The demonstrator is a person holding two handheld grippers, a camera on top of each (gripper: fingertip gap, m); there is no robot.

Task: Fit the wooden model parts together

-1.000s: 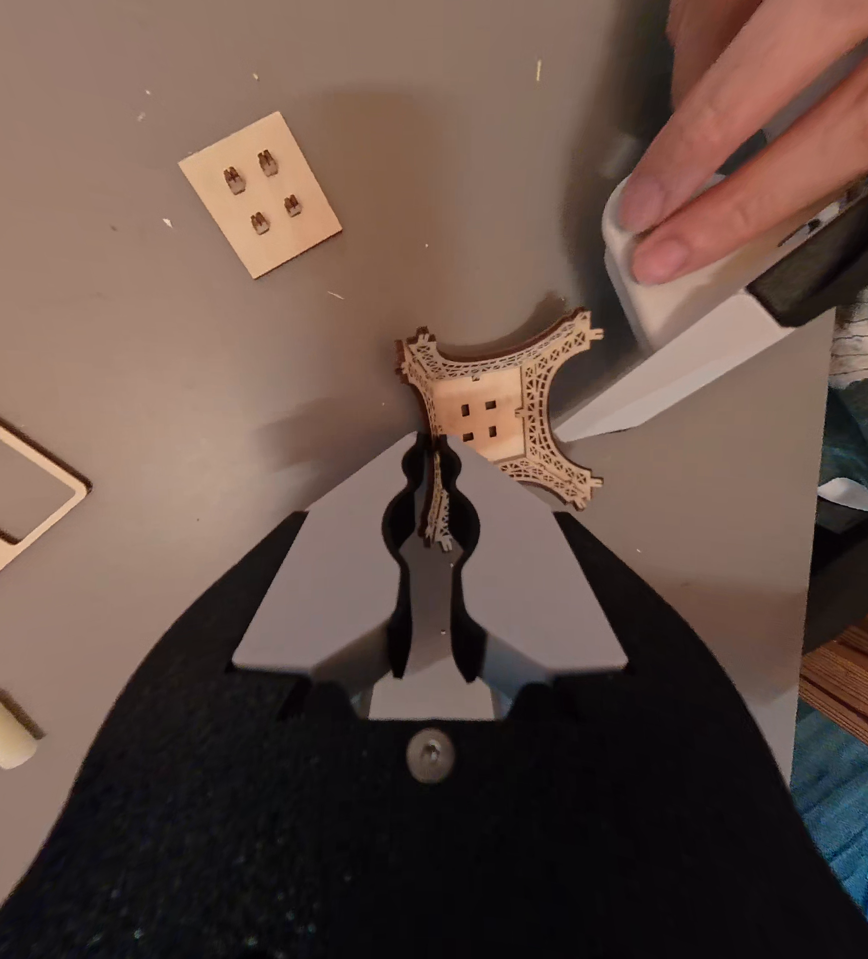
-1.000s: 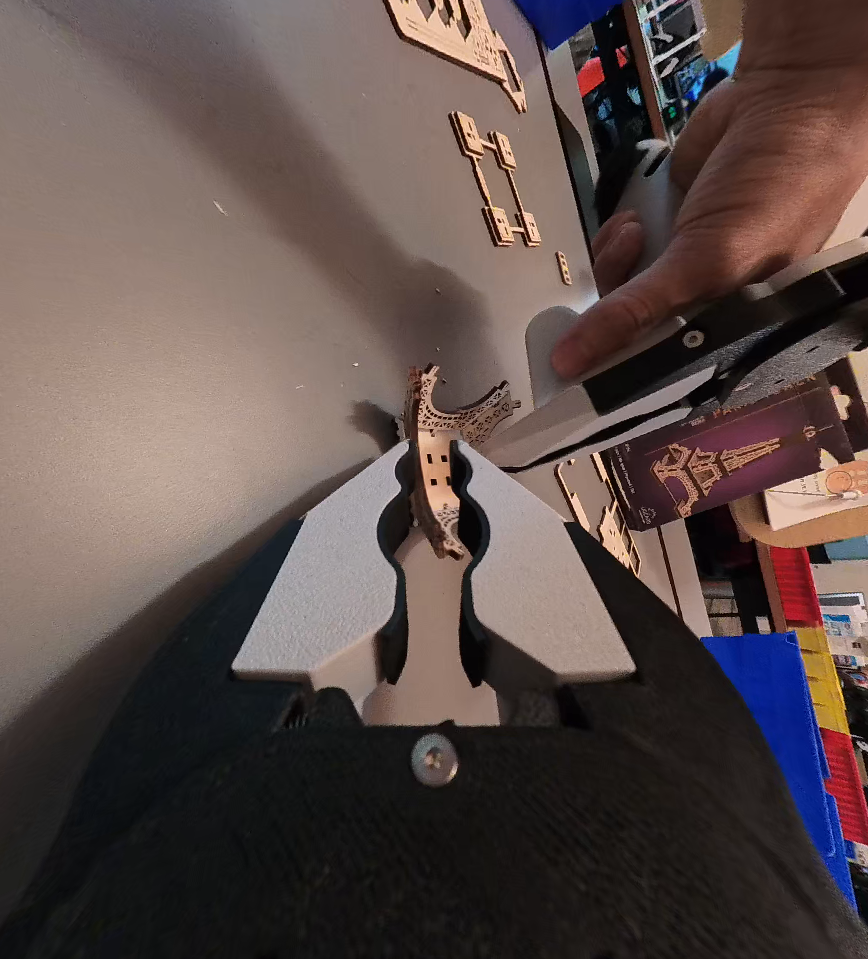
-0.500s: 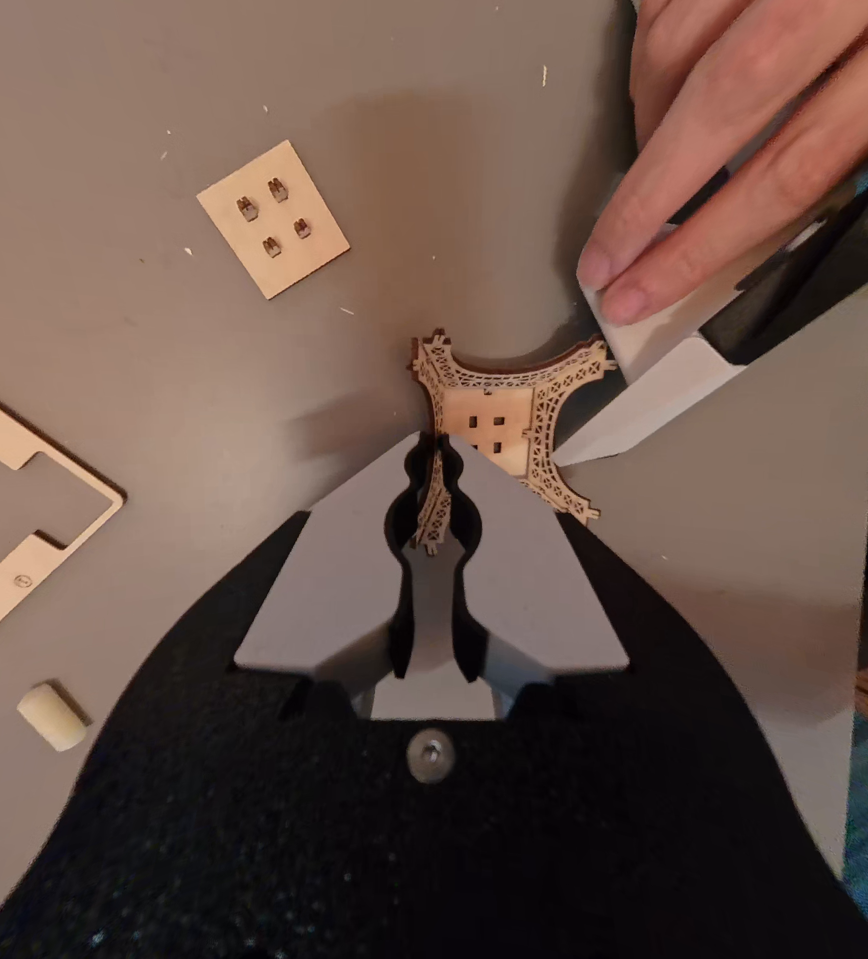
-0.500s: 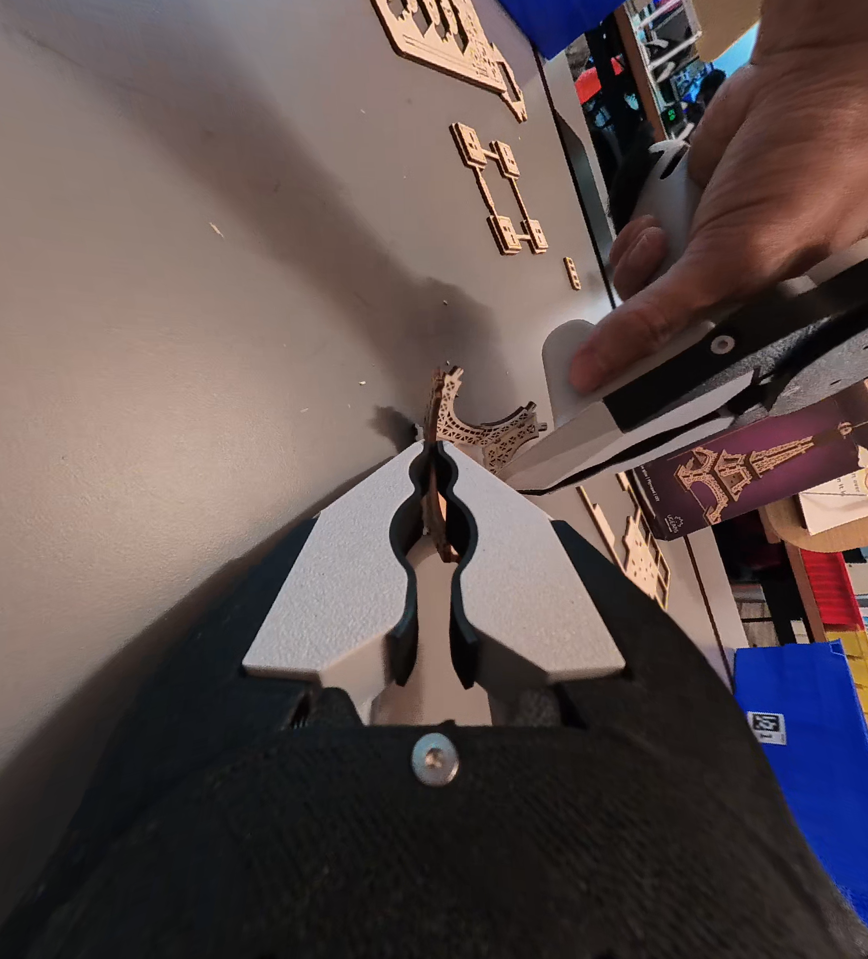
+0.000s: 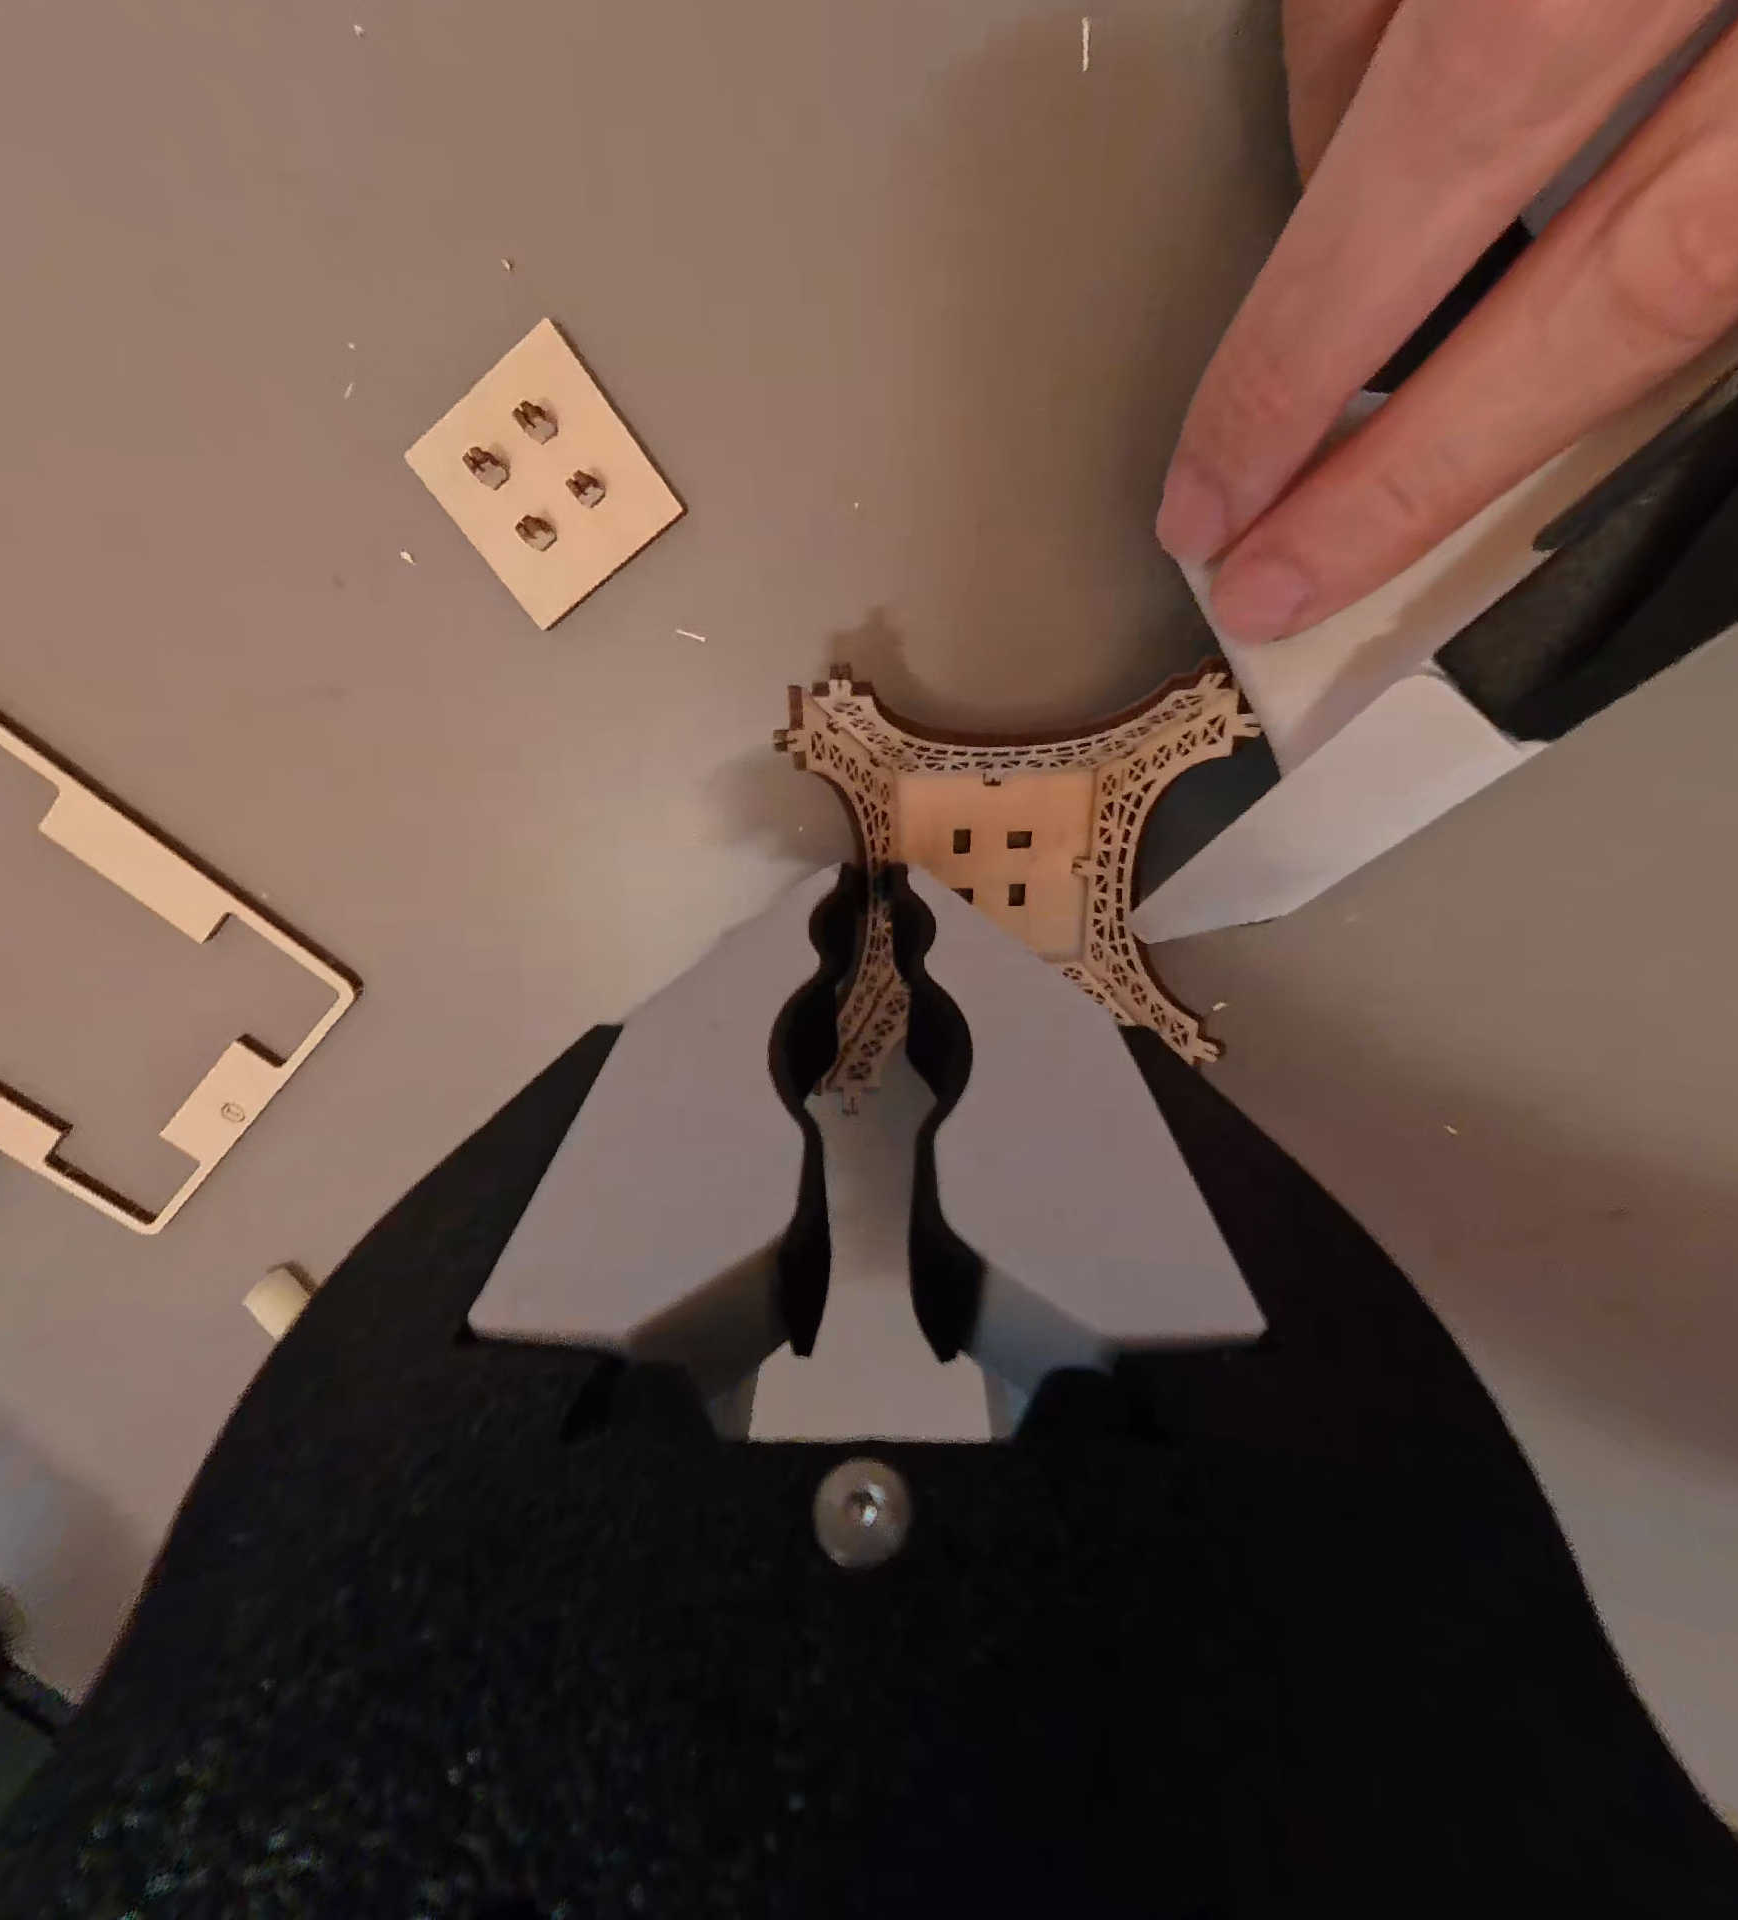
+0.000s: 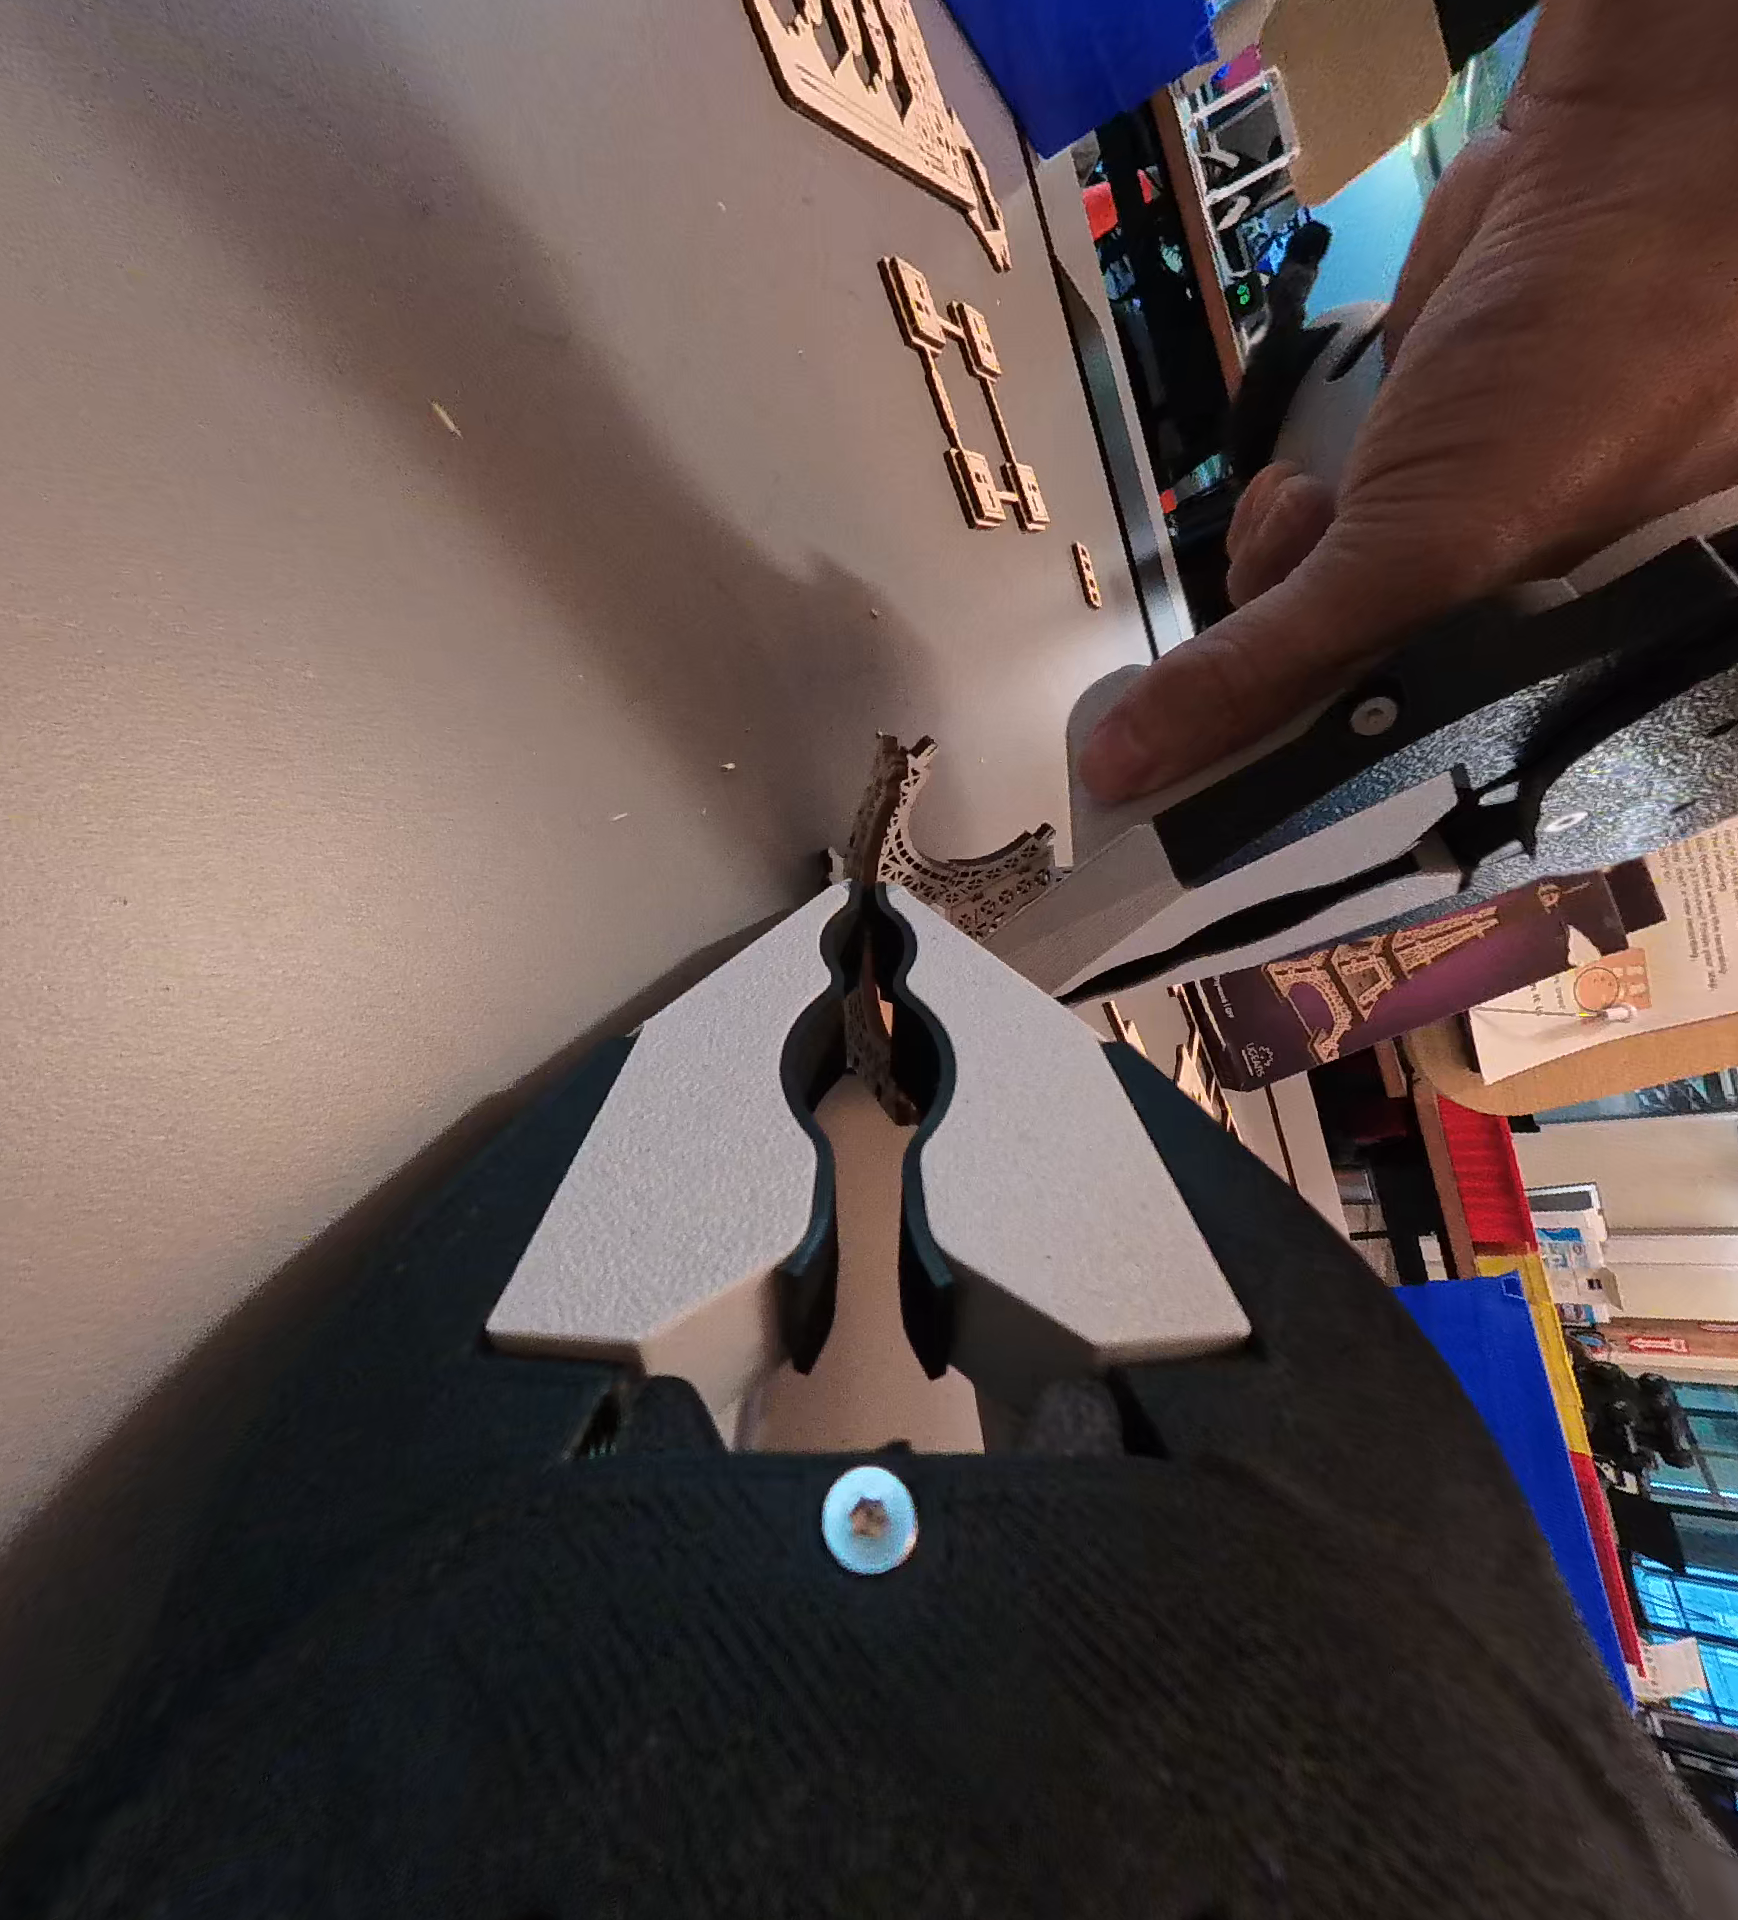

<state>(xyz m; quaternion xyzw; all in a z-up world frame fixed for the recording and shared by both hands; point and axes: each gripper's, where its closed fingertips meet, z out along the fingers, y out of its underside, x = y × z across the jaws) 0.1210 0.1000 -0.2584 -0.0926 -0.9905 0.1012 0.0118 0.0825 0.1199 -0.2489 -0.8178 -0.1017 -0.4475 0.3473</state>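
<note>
Wooden lattice base point(image 5: 990, 821) is pinched at opposite sides by both tools, left point(image 5: 880, 883) and right point(image 6: 870, 899); over-squeezing could snap it.

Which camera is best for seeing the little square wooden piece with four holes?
The left wrist view. The square piece lies flat on the grey table there, whole and unobstructed, up and left of the tower model. The right wrist view does not show it.

Grey table point(image 5: 1467, 1299) under everything, flecked with pale splinters. At 7 o'clock in the left wrist view, a small cream cylinder point(image 5: 275, 1299). Right wrist view: purple box point(image 6: 1405, 987) at 3 o'clock; blue bin point(image 6: 1499, 1382) and red bin point(image 6: 1483, 1174) toward 4.
</note>
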